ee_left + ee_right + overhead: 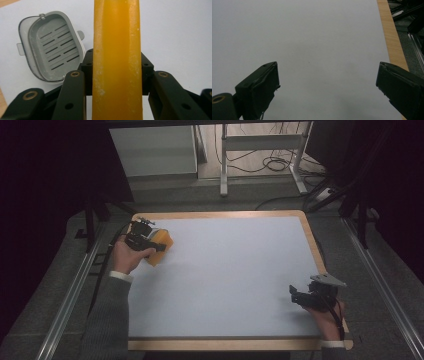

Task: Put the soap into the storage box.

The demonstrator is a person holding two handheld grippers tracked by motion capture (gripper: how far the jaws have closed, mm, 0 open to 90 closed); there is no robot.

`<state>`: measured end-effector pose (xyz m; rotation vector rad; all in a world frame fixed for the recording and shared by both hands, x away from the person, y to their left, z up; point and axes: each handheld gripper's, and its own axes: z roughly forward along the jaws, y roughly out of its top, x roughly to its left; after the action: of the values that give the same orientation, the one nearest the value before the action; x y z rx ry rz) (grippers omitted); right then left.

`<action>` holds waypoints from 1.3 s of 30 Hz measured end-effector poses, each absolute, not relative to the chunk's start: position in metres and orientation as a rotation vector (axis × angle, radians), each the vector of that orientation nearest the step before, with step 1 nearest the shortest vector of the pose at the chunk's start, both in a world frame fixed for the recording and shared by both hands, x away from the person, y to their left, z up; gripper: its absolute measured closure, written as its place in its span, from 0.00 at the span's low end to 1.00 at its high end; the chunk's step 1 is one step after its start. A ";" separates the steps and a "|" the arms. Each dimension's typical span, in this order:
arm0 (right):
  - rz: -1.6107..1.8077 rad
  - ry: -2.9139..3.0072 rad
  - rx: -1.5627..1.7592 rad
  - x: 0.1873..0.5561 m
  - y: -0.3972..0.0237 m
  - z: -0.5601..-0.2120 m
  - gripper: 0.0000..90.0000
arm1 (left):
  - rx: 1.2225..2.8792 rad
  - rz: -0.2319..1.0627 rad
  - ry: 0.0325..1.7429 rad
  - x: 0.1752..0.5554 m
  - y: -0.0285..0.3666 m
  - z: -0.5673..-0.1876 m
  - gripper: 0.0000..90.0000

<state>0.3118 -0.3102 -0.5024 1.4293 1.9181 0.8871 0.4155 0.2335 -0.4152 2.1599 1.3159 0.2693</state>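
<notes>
An orange bar of soap (pixel 116 37) stands on edge between the jaws of my left gripper (pixel 116 58), which is shut on it. Beside it, a little lower left in the left gripper view, a grey slotted soap dish (pixel 53 47) lies open on the white surface. In the high view my left gripper (pixel 150 245) holds the soap (pixel 162 247) over the table's far left corner. My right gripper (pixel 295 295) rests near the table's right edge. Its jaws stand wide apart with nothing between them (pixel 328 87).
The table is a white board (pixel 225 270) with a wooden rim (pixel 312 245). Metal rails (pixel 70 295) run along both sides. Beyond the far edge stand a white desk frame (pixel 260 145) and loose cables on the floor.
</notes>
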 end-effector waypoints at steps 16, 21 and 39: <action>0.889 1.914 1.431 0.311 -0.311 -0.502 0.05 | 2.142 0.283 1.340 0.431 0.237 -0.407 0.67; 0.894 1.909 1.424 0.311 -0.311 -0.501 0.05 | 2.137 0.283 1.352 0.438 0.239 -0.406 0.67; 0.894 1.911 1.428 0.311 -0.312 -0.503 0.05 | 2.066 0.294 1.443 0.466 0.254 -0.418 0.67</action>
<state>0.3115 -0.3118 -0.5026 1.4276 1.9108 0.8939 0.4656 0.2536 -0.4185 2.0660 1.4432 0.2937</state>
